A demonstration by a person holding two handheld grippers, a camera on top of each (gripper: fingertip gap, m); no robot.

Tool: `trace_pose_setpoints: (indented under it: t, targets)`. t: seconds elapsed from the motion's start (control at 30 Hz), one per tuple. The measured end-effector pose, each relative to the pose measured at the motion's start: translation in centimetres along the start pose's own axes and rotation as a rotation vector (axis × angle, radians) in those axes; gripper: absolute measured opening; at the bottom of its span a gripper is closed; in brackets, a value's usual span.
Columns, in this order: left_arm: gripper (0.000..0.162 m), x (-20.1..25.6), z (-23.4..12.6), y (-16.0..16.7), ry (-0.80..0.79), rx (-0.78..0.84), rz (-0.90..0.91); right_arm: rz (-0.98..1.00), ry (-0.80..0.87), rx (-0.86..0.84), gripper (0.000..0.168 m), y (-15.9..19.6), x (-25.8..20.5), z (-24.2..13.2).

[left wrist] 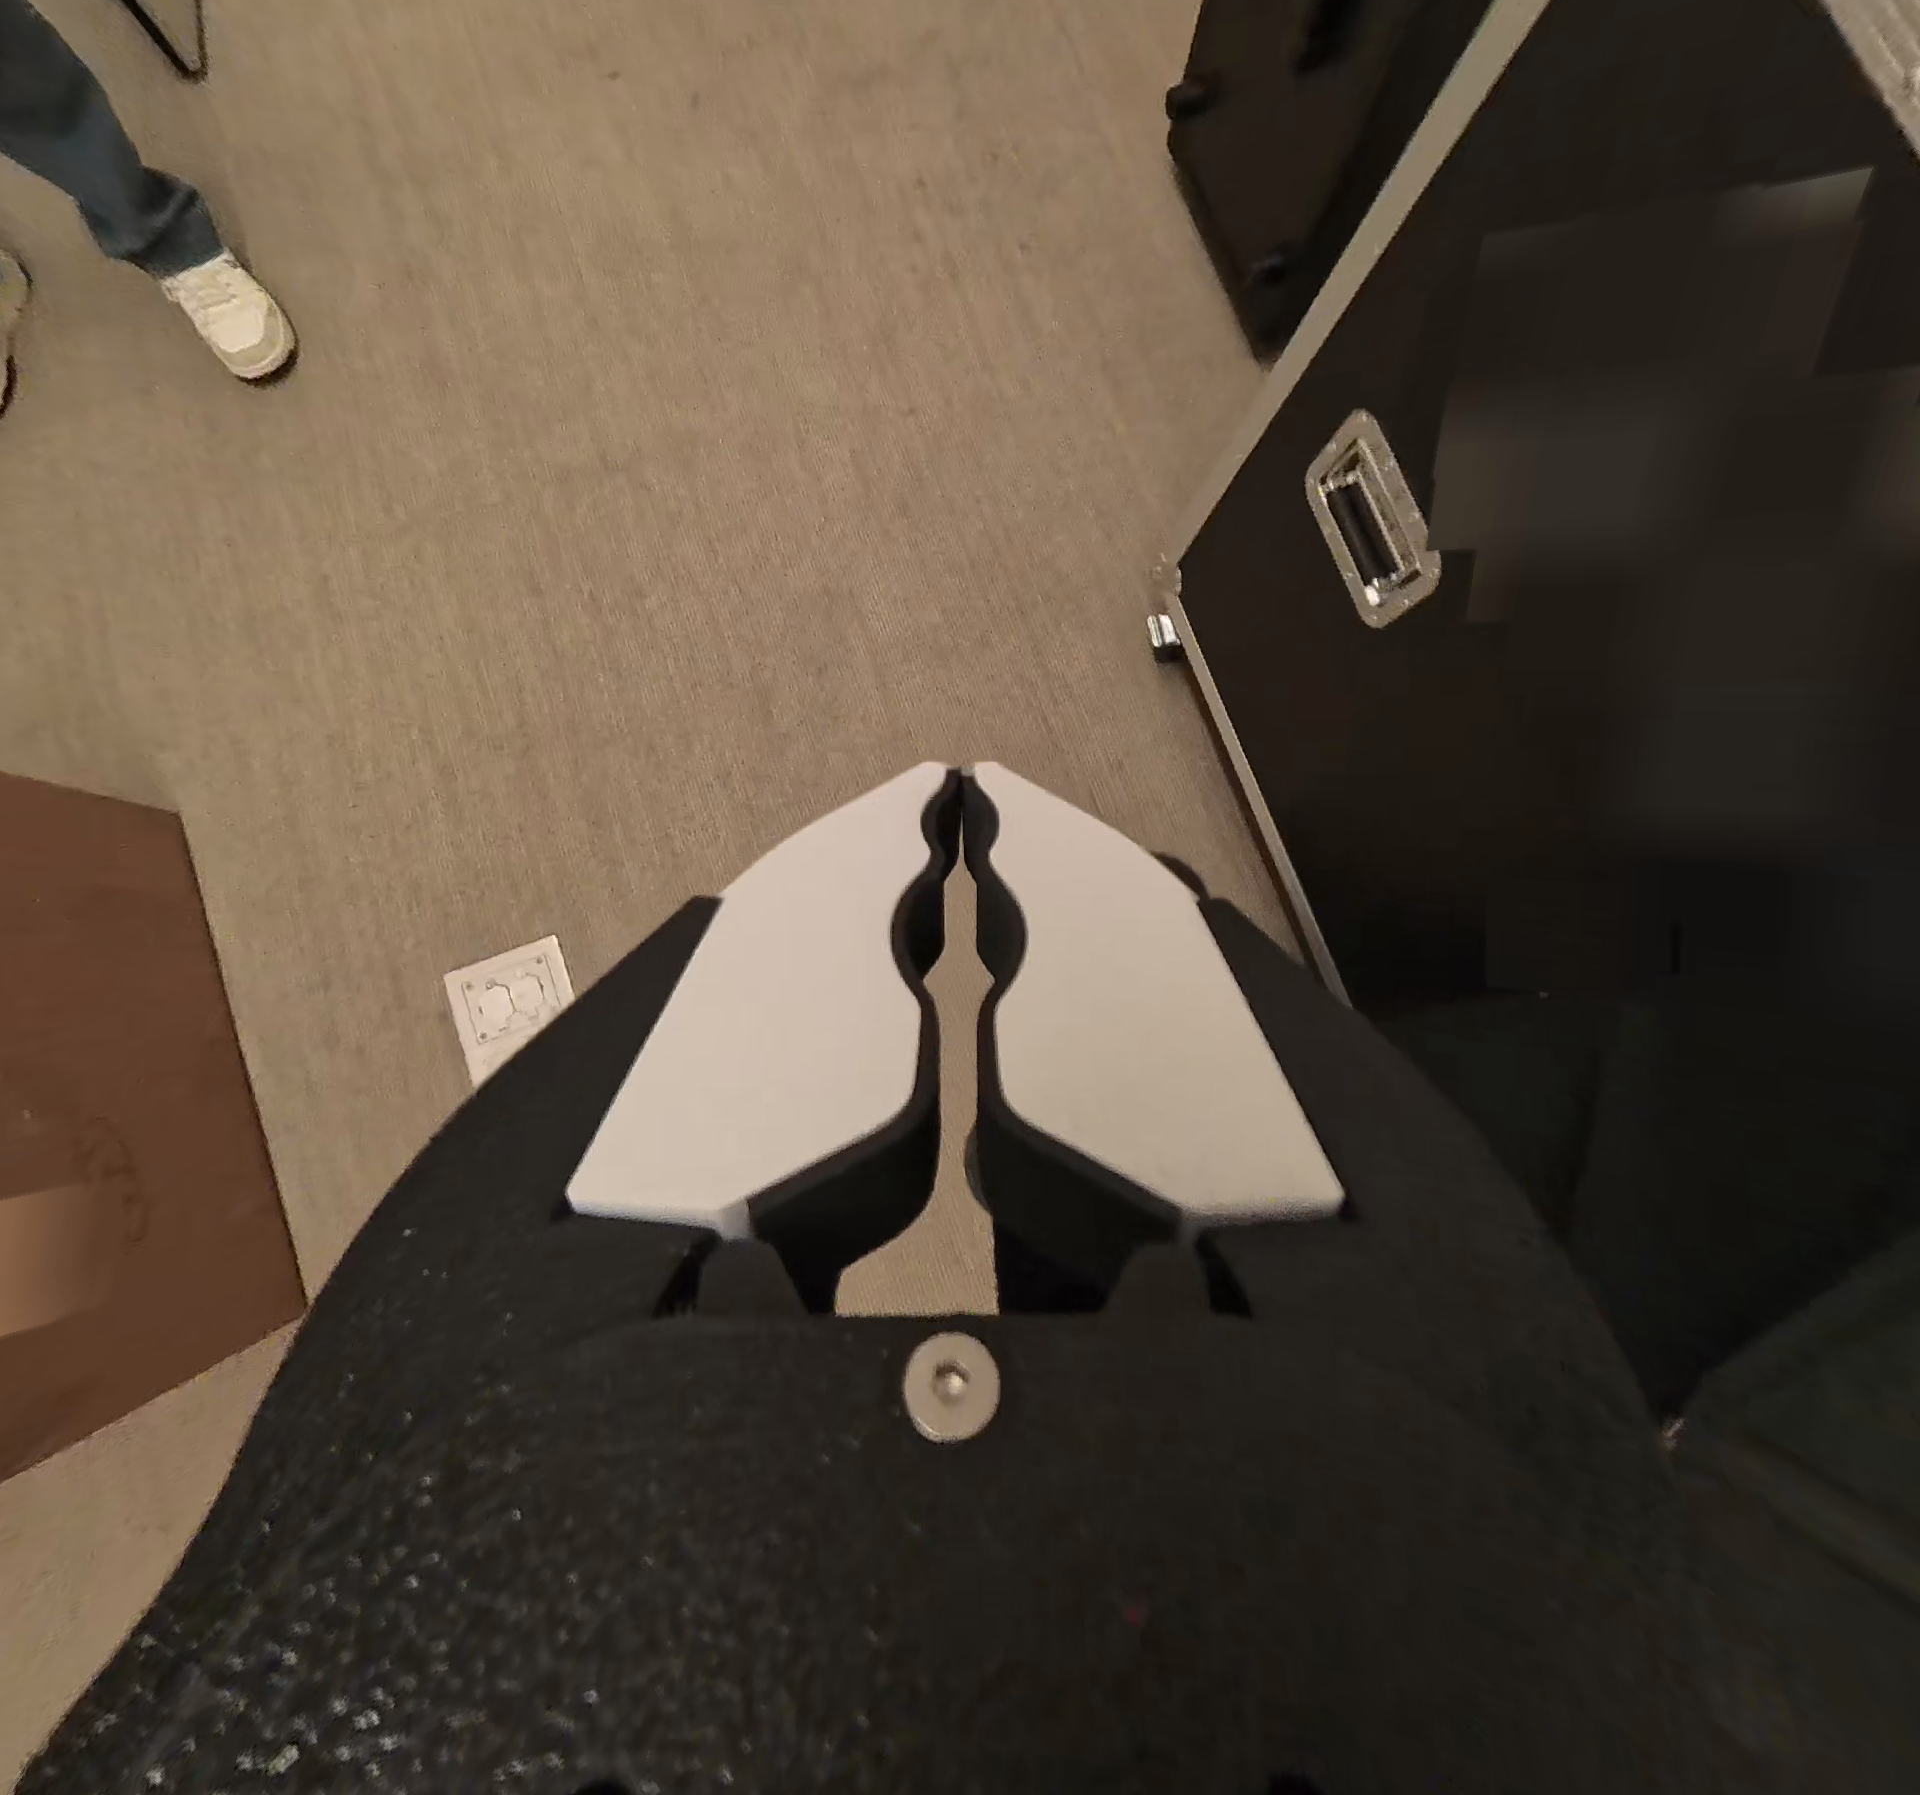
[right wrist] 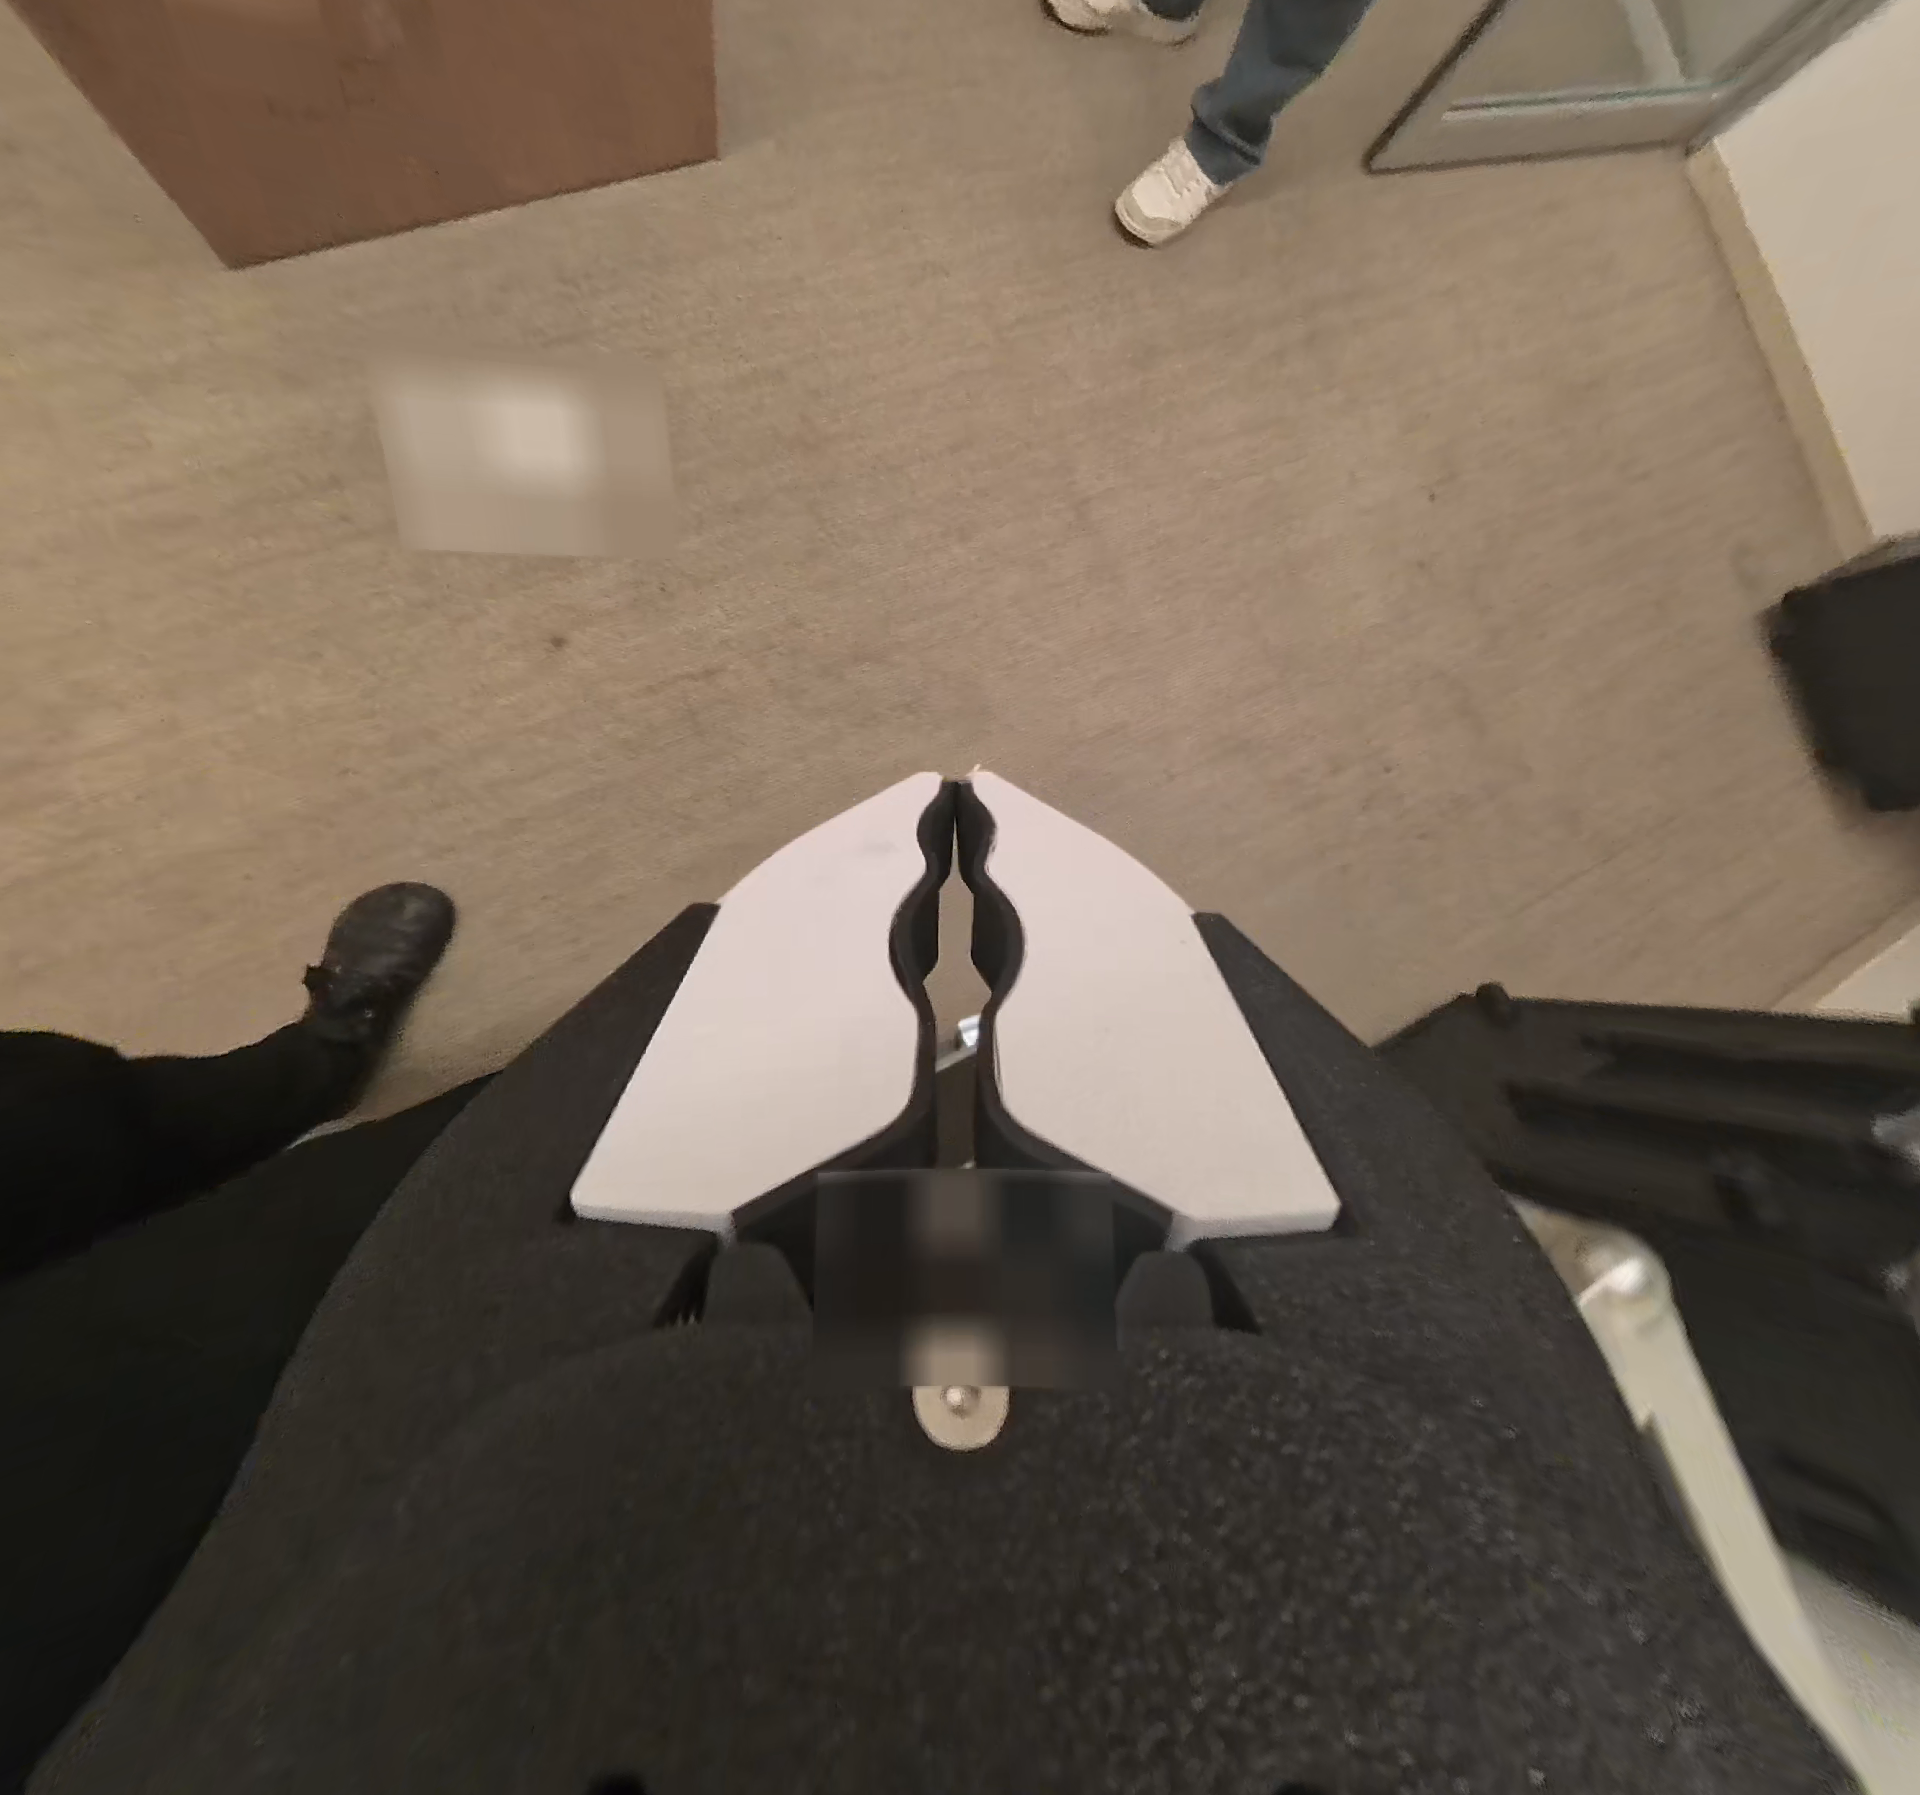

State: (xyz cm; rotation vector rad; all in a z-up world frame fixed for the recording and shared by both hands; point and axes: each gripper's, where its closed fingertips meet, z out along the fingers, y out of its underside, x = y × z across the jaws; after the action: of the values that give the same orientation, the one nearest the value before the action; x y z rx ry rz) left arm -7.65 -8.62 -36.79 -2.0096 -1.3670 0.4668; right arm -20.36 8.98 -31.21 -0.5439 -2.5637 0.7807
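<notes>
My left gripper [left wrist: 958, 777] is shut and empty, its white fingertips touching, held above grey carpet [left wrist: 675, 498]. A black flight case [left wrist: 1558, 654] with metal edging and a recessed handle [left wrist: 1371, 519] stands just to its right. My right gripper [right wrist: 954, 785] is also shut and empty, pointing down at bare carpet [right wrist: 1039, 550]. Nothing sits between either pair of fingers.
A brown cardboard box [right wrist: 395, 52] stands on the floor, also at the left in the left wrist view [left wrist: 114, 1070]. A person's jeans and white shoes [right wrist: 1169, 187] are nearby. A floor socket plate [left wrist: 509, 1002], a black shoe [right wrist: 379, 945] and black cases [right wrist: 1714, 1174] lie close. Across from one pair of fingers to the other is roughly 25 centimeters.
</notes>
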Motion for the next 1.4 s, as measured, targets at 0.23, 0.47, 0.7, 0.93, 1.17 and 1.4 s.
trace_pose_setpoints:
  t: [0.23, 0.47, 0.7, 0.93, 1.17, 1.4]
  targets:
    - [0.000, 2.6, 2.1, 4.0, 0.119, -0.099, 0.108, 0.258, 0.087, -0.042, 0.001, 6.9, -6.8, -1.7]
    - [0.010, 2.7, 4.7, 2.6, 0.146, -0.053, 0.185, 0.613, 0.107, -0.029, 0.026, 13.7, -11.3, -1.1]
    - [0.047, 2.6, 7.9, 5.1, 0.268, -0.110, 0.372, 0.772, 0.374, -0.147, 0.063, 17.9, -13.8, -2.7]
    - [0.001, -1.0, 6.0, 7.8, 0.403, -0.115, 0.642, 0.967, 0.577, -0.228, 0.047, 16.7, -22.1, -2.0]
    - [0.000, -2.4, 0.3, 6.6, 0.529, -0.073, 0.699, 1.069, 0.736, -0.164, 0.042, 9.2, -28.3, -6.1]
    - [0.000, -0.7, -2.3, 5.2, 0.599, -0.026, 0.761, 1.143, 0.803, -0.085, 0.000, 9.7, -31.8, -7.4]
